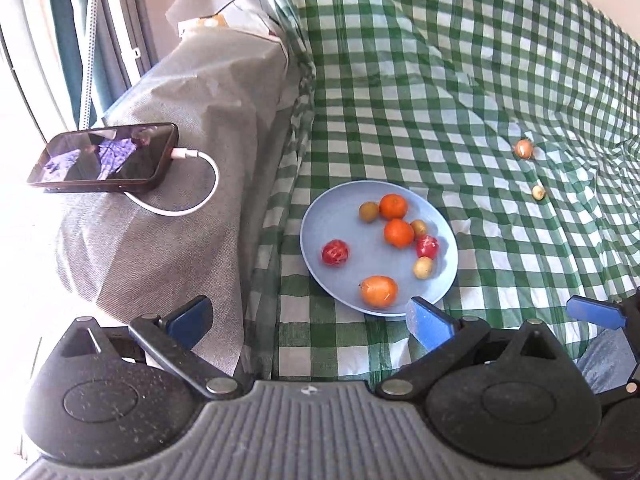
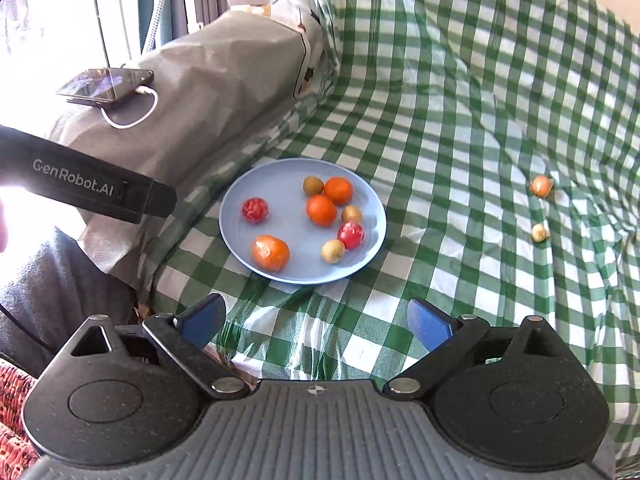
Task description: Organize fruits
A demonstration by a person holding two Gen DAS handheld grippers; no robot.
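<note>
- Green-and-white checked cloth (image 1: 460, 92) fills most of the left wrist view, spread over what looks like a sofa seat. A blue plate (image 1: 340, 216) sits at centre frame, and the eight fruits visible on it include two tangerines, two red fruits, three small brownish ones and a bigger orange fruit (image 1: 379, 291) at its near rim.
- Two small fruits lie loose on the cloth at the right, well apart from the plate: an orange-brown one (image 1: 523, 148) and a pale one (image 1: 538, 192) below it.
- At the bottom edge the left gripper (image 1: 308, 320) stands wide and empty.
- A phone (image 1: 104, 158) on its cable rests on the grey armrest at the left.
- In the right wrist view the plate (image 2: 240, 236) is again at centre, the two strays (image 2: 541, 186) at the right, not yet gathered.
- Its right gripper (image 2: 316, 320) is wide and carries nothing.
- Judged so, most fruit is plated and two pieces remain.
</note>
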